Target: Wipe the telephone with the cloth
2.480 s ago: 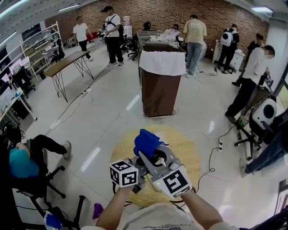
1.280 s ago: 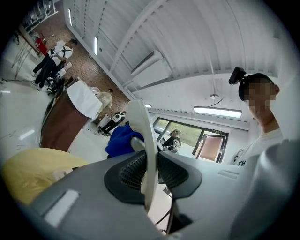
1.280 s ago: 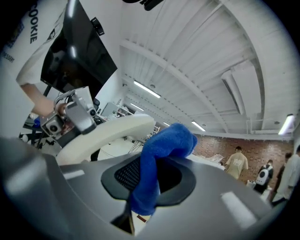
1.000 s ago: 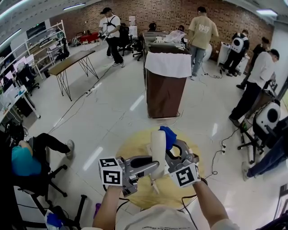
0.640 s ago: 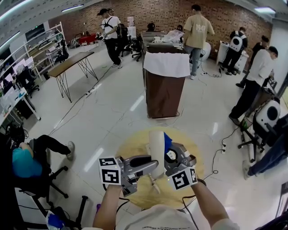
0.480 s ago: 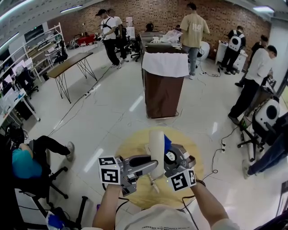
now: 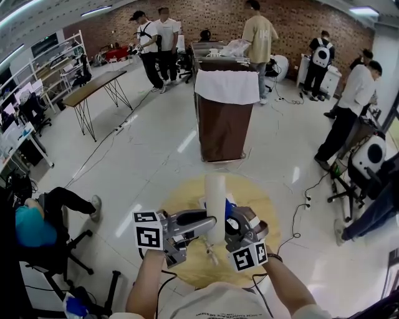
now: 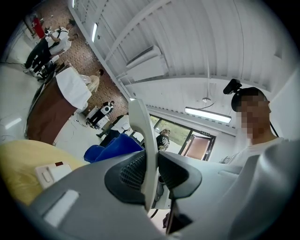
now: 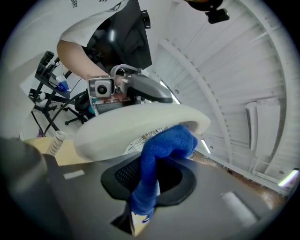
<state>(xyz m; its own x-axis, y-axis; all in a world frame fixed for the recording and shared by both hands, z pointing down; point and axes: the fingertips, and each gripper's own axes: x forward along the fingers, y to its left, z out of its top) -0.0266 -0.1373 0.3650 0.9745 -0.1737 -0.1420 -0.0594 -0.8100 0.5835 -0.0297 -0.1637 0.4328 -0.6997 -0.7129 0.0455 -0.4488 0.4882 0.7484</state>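
- We see an evenly bright room, lit from above by ceiling strip lights; one glows beyond the left gripper.
- The pale floor ahead of the grippers carries soft glare streaks, and shadows stay faint.
- Both gripper views bend hard at the edges and end in a black round border.
- Nearest the right gripper, the grey bodies look soft, while the cloth is fairly sharp.
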